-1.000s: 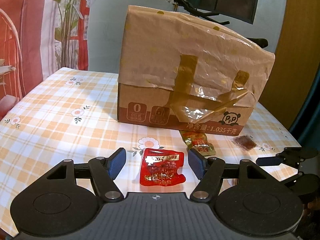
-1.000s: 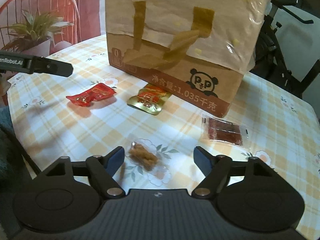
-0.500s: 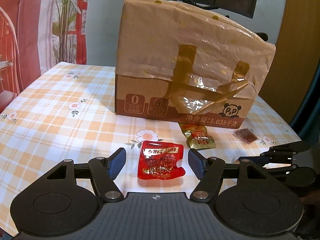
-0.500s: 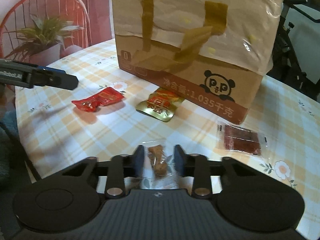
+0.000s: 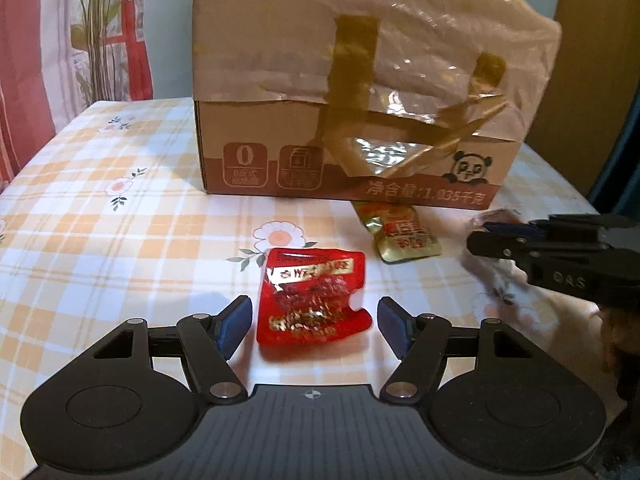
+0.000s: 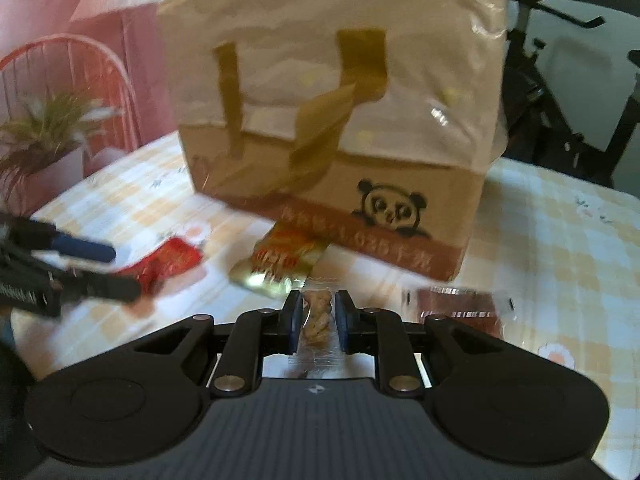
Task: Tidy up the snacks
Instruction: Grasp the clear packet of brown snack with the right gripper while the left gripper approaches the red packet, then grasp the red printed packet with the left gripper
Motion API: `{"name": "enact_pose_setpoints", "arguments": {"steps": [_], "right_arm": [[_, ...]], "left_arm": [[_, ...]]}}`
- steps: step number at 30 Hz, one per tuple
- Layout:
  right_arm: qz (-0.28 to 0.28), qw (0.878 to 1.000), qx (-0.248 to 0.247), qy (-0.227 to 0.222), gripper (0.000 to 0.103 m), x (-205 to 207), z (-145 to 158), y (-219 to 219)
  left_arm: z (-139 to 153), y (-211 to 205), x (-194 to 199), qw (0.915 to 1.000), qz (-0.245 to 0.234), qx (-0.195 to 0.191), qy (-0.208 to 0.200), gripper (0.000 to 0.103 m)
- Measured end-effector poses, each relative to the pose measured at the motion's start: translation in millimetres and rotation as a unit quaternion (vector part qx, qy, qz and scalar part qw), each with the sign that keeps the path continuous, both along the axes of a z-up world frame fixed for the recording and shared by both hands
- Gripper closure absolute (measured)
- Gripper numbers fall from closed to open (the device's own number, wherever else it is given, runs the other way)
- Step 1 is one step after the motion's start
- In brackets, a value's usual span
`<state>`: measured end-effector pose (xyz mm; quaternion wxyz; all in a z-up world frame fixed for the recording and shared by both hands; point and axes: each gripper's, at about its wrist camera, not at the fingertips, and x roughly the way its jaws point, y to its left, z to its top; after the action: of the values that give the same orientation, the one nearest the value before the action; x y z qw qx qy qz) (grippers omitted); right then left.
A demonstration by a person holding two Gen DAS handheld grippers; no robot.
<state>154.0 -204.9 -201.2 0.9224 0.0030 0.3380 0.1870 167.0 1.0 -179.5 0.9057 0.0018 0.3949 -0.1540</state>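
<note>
A: Left wrist view first. What sits between the jaws?

B: The left gripper (image 5: 314, 322) has its jaws wide, blue pads apart on either side of a red snack packet (image 5: 314, 294) lying flat on the checked worktop (image 5: 120, 240). The pads do not touch it.

A: And beyond that?

B: Farther off lies a gold snack packet (image 5: 400, 232), its far end against the foot of a cardboard box (image 5: 352, 120) covered with a crumpled bag and brown tape. At the right edge the right gripper (image 5: 480, 236) reaches in, with something clear and blurred at its tip.

A: Now the right wrist view.

B: The right gripper (image 6: 317, 316) has its jaws drawn narrow and clamped on a clear-wrapped brown snack (image 6: 318, 316), the wrapper sticking out above and below the pads. The picture is blurred.

A: Where are the other snacks there?

B: The gold snack packet (image 6: 280, 264) lies just past the jaws, near the cardboard box (image 6: 340, 140) with its panda print. The red snack packet (image 6: 170, 264) is to the left, under the left gripper (image 6: 112, 270), which comes in from the left edge. A dark red flat packet (image 6: 460, 304) lies to the right on the worktop (image 6: 560, 248).
</note>
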Motion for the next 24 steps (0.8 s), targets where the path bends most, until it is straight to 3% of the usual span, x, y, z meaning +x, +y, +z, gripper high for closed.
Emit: {"name": "enact_pose_setpoints", "arguments": {"steps": [9,24], "right_arm": [[-0.003,1.0,-0.003,-0.005,0.084,-5,-11,4],[0.013,1.0,-0.017,-0.005,0.084,-6,-13,11]], "left_arm": [[-10,-6,20,0.9999,0.009,0.002,0.004,0.028],[-16,-10,16,0.9997,0.01,0.017,-0.01,0.026]]}}
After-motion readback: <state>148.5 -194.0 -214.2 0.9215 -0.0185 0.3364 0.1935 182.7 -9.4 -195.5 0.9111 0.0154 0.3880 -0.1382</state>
